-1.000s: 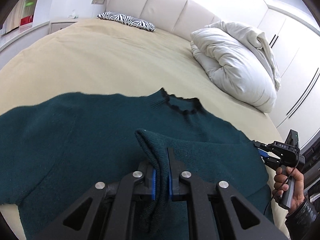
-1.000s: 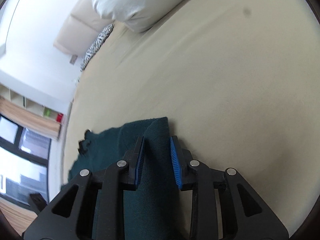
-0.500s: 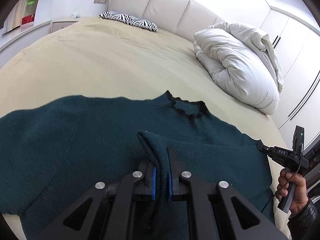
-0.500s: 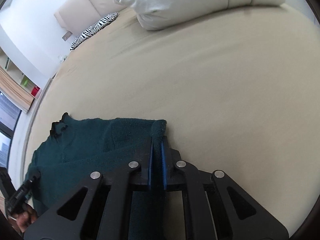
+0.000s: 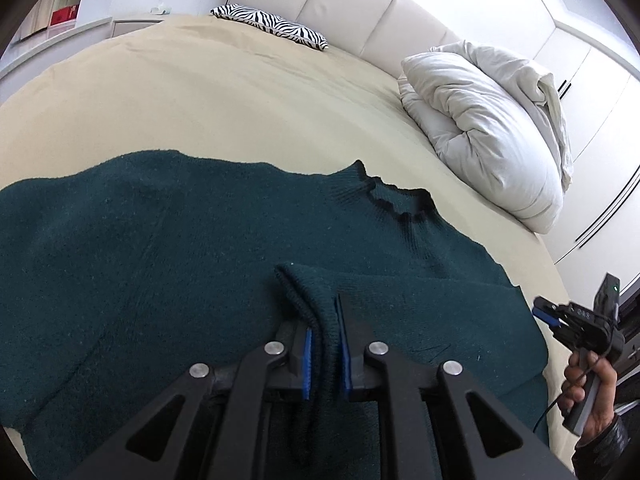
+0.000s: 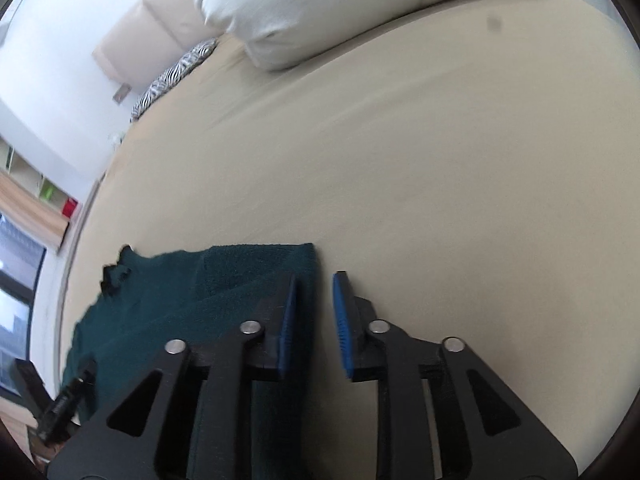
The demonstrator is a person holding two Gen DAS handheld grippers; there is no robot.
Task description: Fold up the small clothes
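A dark green knit sweater (image 5: 168, 248) lies flat on the beige bed (image 5: 208, 92), collar toward the headboard. Its right sleeve is folded inward over the body. My left gripper (image 5: 325, 350) is shut on the sleeve's cuff (image 5: 308, 292), held just above the sweater's front. My right gripper (image 6: 314, 328) is open at the sweater's folded right edge (image 6: 256, 268), with the fabric beside its left finger and bare bed under the gap. It also shows in the left wrist view (image 5: 576, 320), held by a hand at the bed's right side.
A white folded duvet (image 5: 492, 128) lies at the back right of the bed. A zebra-print pillow (image 5: 272, 26) sits by the cream headboard (image 5: 352, 0). White wardrobe doors (image 5: 600, 128) stand to the right.
My right gripper closed on the sweater's edge half a second ago and has now opened and let it go. My left gripper keeps its hold on the cuff and has barely moved.
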